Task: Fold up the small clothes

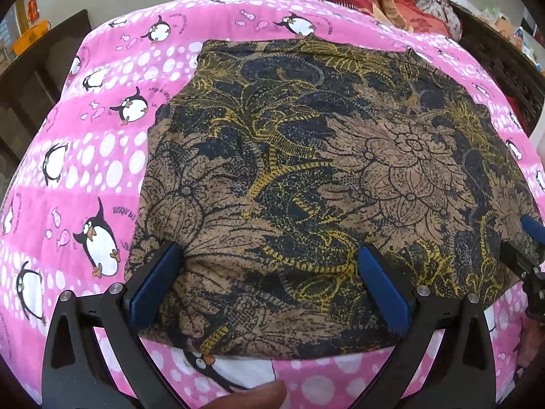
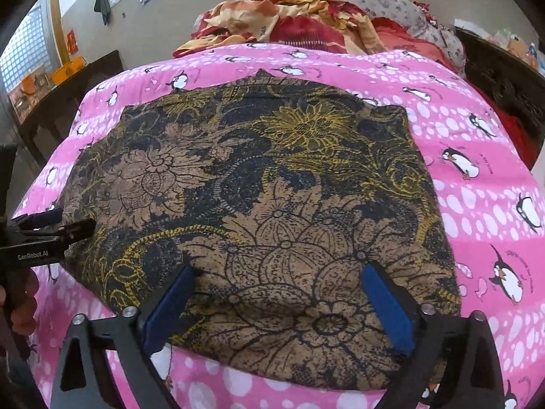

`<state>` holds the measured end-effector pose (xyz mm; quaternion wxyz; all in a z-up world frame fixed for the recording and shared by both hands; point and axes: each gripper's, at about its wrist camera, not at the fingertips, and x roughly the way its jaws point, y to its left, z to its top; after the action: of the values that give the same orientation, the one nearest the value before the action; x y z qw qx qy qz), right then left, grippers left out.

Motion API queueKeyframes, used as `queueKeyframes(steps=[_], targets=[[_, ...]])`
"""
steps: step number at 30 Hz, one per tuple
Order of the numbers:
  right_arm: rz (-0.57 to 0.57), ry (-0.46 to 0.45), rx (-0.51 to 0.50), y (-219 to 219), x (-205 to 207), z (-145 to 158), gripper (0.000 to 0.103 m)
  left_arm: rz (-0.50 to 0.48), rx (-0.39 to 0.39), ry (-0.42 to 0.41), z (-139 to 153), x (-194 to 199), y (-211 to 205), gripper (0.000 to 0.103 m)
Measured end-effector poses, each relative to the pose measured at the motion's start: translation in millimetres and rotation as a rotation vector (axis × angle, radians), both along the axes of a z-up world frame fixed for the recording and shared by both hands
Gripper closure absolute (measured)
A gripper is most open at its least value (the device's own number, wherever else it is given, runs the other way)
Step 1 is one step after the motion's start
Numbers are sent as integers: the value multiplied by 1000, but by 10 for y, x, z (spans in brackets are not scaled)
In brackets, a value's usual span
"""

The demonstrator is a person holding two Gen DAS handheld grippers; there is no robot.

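Now a brown, black and yellow floral garment [image 1: 306,170] lies spread flat on a bed covered by a pink penguin-print sheet [image 1: 85,170], with a heap of red and gold bedding [image 2: 289,24] piled beyond its far edge. Both tools sit at the garment's near edge, side by side. The left tool [image 1: 272,279] has its blue pads spread wide, straddling the near hem over the cloth's left half; whether the pads touch the fabric cannot be told for sure. The right tool [image 2: 277,303] is likewise spread wide over the near hem on the right half, pinching nothing. Each tool shows at the edge of the other's view, so they stand near one another along the same hem. The garment extends away from both tools, its near hem running left to right across them. Judging by this, the coming move turns on that near edge: each tool would need to close on the hem directly under it, then carry it forward toward the far edge.
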<state>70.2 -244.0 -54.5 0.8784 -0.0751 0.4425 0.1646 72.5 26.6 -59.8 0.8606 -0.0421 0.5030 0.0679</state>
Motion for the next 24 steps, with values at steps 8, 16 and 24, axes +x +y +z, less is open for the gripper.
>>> queueKeyframes(steps=[8,16,24], targets=[[-123,-19,42,-160,-294,564,9,-20,4,47,311,-139,-263,0],[-181,-89,-32,-202,-701,950,9,-44,-15,-11,652,-284,-479,0],[-163,-87,-19,-150,-886,997,9,-40,-11,-16,708,-350,-496,0]])
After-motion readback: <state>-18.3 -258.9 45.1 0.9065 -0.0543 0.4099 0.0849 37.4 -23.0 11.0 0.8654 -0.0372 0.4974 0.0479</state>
